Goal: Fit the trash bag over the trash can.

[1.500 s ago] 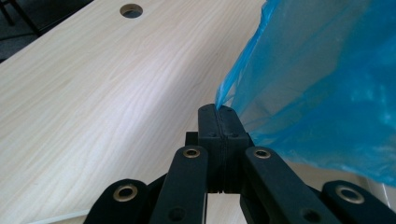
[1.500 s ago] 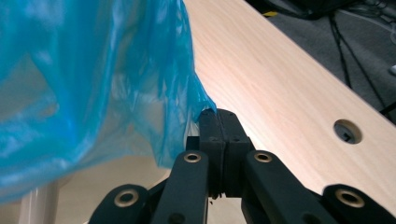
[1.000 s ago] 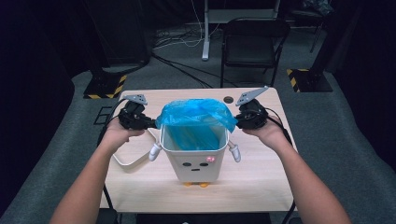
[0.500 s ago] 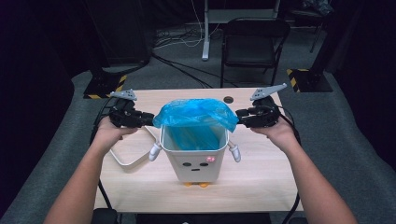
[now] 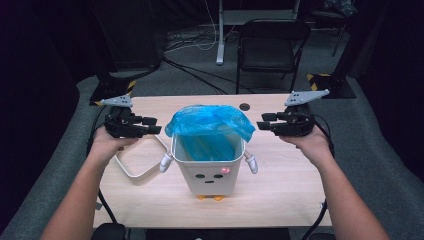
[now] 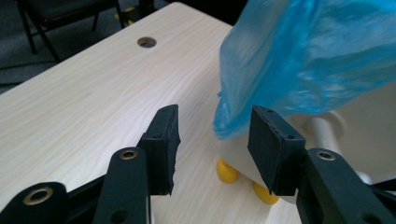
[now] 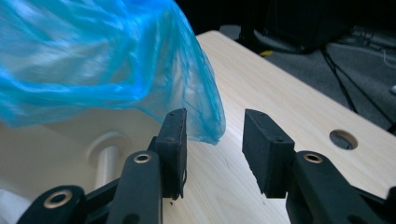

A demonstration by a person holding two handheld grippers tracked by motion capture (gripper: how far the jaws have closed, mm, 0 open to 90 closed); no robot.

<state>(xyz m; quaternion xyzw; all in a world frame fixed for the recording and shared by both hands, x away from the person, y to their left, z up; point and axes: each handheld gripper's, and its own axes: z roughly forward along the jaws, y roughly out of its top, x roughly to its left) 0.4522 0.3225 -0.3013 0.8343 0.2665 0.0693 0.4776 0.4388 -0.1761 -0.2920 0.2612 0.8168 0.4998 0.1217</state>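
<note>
A small white plastic bin with a cartoon face, lined with a crinkled blue plastic bag, stands mid-desk. The left gripper and right gripper hover just beside the bag's left and right edges. Both have just been opening, jaws half apart, holding nothing.

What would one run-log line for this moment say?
left gripper: jaws just opened, nothing between | right gripper: same | blue bag: draped over white bin rim, released | table

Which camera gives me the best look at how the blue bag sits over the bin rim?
The high view: the blue bag drapes over the whole top of the white bin. The left gripper view and the right gripper view each show one hanging edge only.
</note>
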